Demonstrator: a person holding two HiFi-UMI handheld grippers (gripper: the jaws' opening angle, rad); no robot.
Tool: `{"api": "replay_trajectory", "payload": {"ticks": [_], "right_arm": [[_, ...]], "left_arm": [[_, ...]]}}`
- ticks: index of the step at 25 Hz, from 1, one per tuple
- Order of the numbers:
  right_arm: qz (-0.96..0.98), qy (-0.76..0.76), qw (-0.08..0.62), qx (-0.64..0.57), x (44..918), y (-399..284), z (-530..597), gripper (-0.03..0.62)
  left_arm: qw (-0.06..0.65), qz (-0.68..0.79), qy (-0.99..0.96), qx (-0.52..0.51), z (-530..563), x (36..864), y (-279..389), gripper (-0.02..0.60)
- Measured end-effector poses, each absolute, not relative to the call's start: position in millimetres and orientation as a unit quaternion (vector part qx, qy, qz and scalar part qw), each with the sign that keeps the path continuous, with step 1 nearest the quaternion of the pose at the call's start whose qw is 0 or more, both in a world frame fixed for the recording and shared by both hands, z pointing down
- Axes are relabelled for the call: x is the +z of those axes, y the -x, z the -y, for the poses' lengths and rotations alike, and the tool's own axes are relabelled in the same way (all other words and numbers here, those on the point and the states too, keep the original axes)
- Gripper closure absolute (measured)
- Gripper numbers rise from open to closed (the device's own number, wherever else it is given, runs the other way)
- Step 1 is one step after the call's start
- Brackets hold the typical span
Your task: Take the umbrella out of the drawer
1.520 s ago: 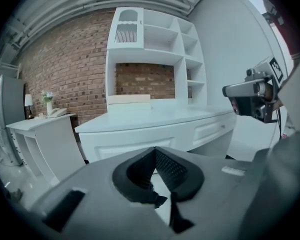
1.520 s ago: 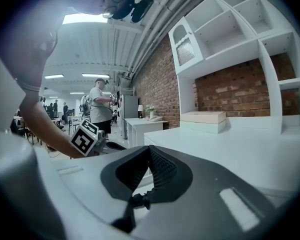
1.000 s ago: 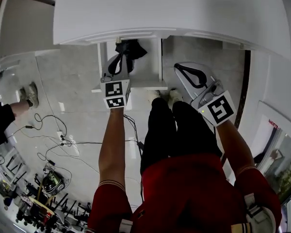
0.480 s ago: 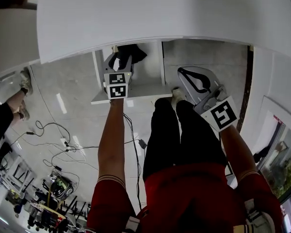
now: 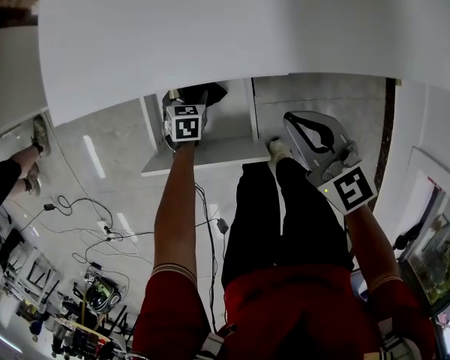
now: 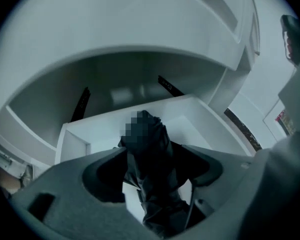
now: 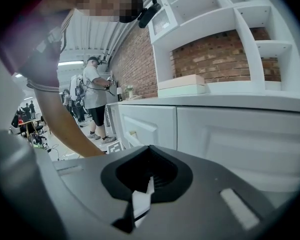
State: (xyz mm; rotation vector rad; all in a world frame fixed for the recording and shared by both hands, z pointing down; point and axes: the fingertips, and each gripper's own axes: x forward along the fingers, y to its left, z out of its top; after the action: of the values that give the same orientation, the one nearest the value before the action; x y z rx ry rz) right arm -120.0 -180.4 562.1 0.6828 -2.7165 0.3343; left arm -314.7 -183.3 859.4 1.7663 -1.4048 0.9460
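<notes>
The black folded umbrella (image 5: 207, 92) lies in the open white drawer (image 5: 210, 150) under the cabinet top. My left gripper (image 5: 189, 97) reaches down into that drawer. In the left gripper view its jaws are opening, and the umbrella (image 6: 151, 179) lies lengthwise between them with white drawer floor showing on both sides, so the pads do not press on it. The drawer's back wall (image 6: 105, 121) stands behind it. My right gripper (image 5: 292, 118) hangs to the right of the drawer, in front of the cabinet, shut and empty (image 7: 148, 151).
The white cabinet top (image 5: 210, 36) overhangs the drawer and hides its back part. My legs (image 5: 285, 216) stand just in front. Cables (image 5: 97, 235) trail over the tiled floor at left. A person (image 7: 95, 96) stands far along the cabinets; shelves (image 7: 215, 19) and two flat boxes (image 7: 182, 86) sit above.
My left gripper has dropped from above the drawer down into it and its jaws have spread around the umbrella. The right gripper has sunk a little.
</notes>
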Motion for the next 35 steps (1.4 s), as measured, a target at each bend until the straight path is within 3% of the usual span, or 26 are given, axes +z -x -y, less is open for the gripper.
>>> {"api": "replay_trajectory", "payload": {"ticks": [12,22,35], "right_arm": [[0.94,-0.254,0.185,0.132,594.6,111.2,186.8,0.582],[0.938,-0.255,0.189,0.136,594.5,118.0,186.4,0.582],[0.942,-0.248,0.182,0.139,577.4,108.5,175.1,0.583]], "left_arm": [[0.404,0.515,-0.638,0.405,171.3,931.6,325.2,0.189],[0.42,0.486,-0.645,0.414,169.7,928.6,330.3,0.31],[0.311,0.343,-0.724,0.51,159.2,891.5,287.5,0.337]]}}
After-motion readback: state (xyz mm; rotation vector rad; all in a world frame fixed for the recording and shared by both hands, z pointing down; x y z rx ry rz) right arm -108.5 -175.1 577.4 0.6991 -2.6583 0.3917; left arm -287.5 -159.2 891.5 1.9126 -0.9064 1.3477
